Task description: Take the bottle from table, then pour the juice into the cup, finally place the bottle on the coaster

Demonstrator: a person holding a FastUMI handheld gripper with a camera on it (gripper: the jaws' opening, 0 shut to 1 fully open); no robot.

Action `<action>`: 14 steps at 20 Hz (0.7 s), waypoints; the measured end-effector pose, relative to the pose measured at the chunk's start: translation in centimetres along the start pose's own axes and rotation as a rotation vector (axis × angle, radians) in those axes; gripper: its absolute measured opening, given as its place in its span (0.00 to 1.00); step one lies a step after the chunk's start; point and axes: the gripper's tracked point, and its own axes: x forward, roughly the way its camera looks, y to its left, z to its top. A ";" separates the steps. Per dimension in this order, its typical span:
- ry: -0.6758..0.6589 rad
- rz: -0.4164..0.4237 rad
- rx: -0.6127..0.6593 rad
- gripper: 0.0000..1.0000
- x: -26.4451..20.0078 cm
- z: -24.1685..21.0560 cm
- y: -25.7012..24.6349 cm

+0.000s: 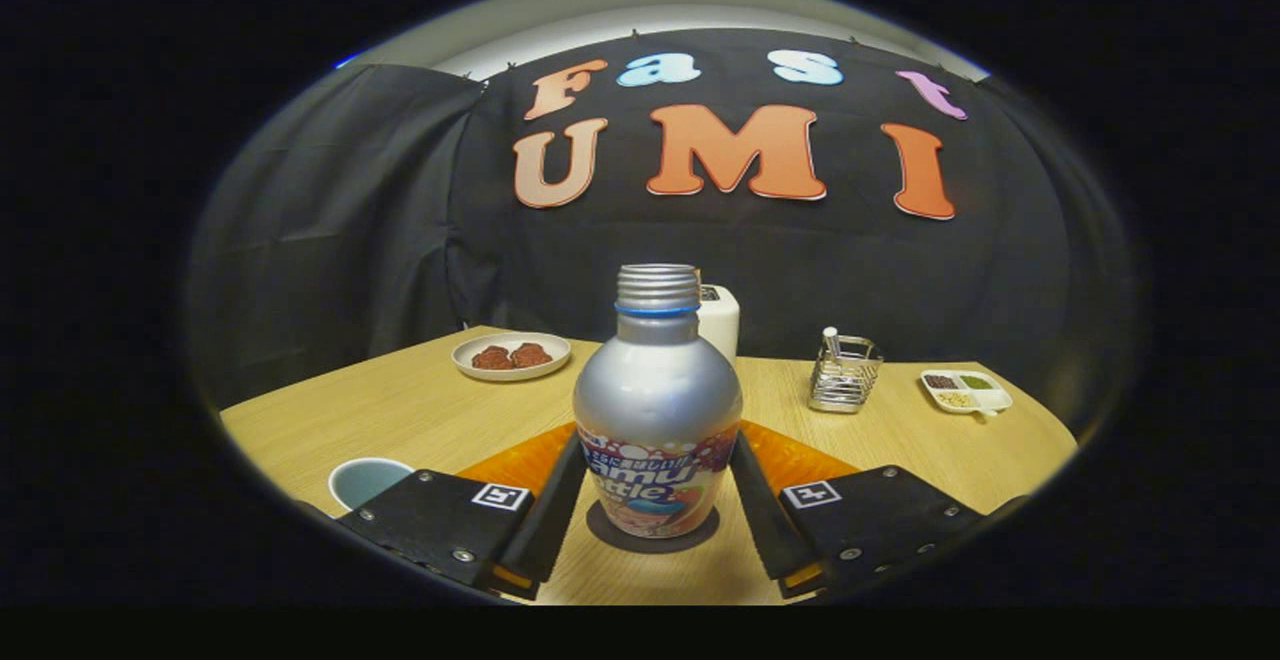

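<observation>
silver bottle [657,410] stands upright on the dark coaster [652,532], open neck pointing up; the tool [655,485] fingers touch both its sides, holding it.

A light wooden table [400,410] stands before a black cloth wall [330,240].

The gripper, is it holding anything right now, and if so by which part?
Yes: the gripper is closed on the bottle, one finger on each side of its lower labelled body, with the bottle standing upright on a dark coaster.
</observation>
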 end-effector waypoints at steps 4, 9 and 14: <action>0.020 -0.005 0.009 0.77 0.6 -1.4 0.0; 0.039 -0.013 0.000 0.77 1.2 -2.4 0.1; 0.029 -0.019 -0.018 0.78 1.3 -2.5 0.2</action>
